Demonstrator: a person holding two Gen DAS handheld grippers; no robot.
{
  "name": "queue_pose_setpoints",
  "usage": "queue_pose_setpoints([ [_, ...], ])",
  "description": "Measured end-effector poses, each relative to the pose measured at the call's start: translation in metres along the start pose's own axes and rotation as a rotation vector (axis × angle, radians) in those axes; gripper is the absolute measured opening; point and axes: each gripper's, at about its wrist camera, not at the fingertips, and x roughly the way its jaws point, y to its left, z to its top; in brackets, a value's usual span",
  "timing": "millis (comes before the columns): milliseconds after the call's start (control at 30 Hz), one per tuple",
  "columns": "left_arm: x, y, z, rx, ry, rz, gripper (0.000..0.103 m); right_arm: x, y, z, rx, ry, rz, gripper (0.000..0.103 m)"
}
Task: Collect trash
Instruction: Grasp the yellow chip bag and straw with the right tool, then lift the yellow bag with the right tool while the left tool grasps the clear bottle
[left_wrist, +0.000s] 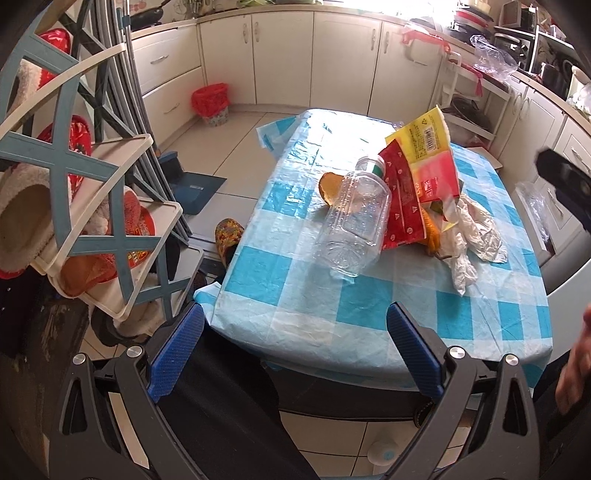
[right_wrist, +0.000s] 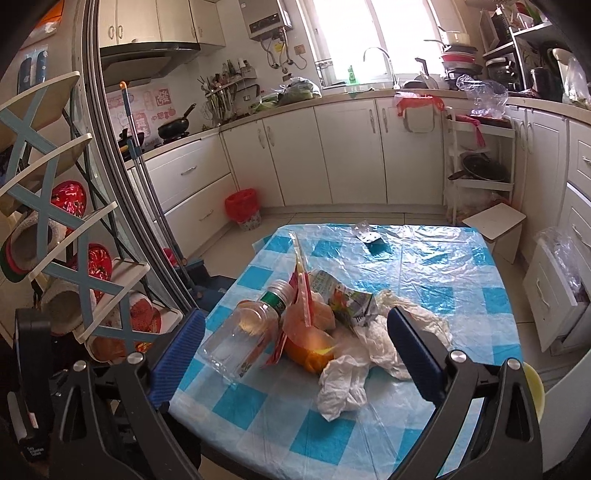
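Note:
A heap of trash lies on the table with the blue-and-white checked cloth (left_wrist: 332, 306) (right_wrist: 266, 413). It holds a clear plastic bottle (left_wrist: 354, 218) (right_wrist: 243, 336) on its side, a red and yellow wrapper (left_wrist: 417, 173) (right_wrist: 301, 284), orange peel (left_wrist: 330, 184) (right_wrist: 314, 354), crumpled white paper (left_wrist: 469, 236) (right_wrist: 351, 376) and a flattened drink carton (right_wrist: 343, 299). A small foil piece (right_wrist: 369, 236) lies apart at the table's far side. My left gripper (left_wrist: 295, 347) is open, hanging before the near table edge. My right gripper (right_wrist: 295, 350) is open too, low over the heap.
A bin lined with a red bag (left_wrist: 211, 101) (right_wrist: 243, 208) stands on the floor by the cabinets. A slipper rack (left_wrist: 85, 206) (right_wrist: 66, 258) fills the left side. A dustpan (left_wrist: 195, 184), a small stool (right_wrist: 496, 229) and a hand (left_wrist: 576, 354) are also near.

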Motion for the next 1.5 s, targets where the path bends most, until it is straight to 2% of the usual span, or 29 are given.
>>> queue_pose_setpoints([
  [400, 0.015, 0.004, 0.005, -0.002, 0.024, -0.005, 0.095, 0.085, -0.008, 0.028, 0.006, 0.106, 0.039, 0.065],
  [600, 0.027, -0.004, 0.012, 0.025, 0.032, -0.001, 0.095, 0.114, -0.022, 0.033, 0.074, 0.154, 0.074, 0.040],
  [667, 0.032, -0.009, 0.015, 0.041, 0.035, 0.005, 0.095, 0.119, -0.025, 0.034, 0.086, 0.164, 0.091, 0.026],
  [700, 0.033, -0.010, 0.016, 0.045, 0.033, 0.008, 0.095, 0.121, -0.028, 0.035, 0.091, 0.168, 0.102, 0.015],
  [733, 0.036, -0.012, 0.018, 0.051, 0.030, 0.011, 0.095, 0.121, -0.029, 0.035, 0.096, 0.169, 0.109, 0.009],
  [1100, 0.055, -0.033, 0.047, 0.100, 0.006, 0.033, 0.095, 0.088, -0.057, 0.035, 0.167, 0.086, 0.187, 0.007],
  [1333, 0.050, -0.047, 0.046, 0.135, -0.007, 0.039, 0.095, 0.069, -0.065, 0.034, 0.188, 0.056, 0.207, 0.007],
  [1500, 0.057, -0.050, 0.046, 0.154, -0.011, 0.060, 0.095, 0.040, -0.073, 0.030, 0.224, 0.017, 0.225, 0.007],
])
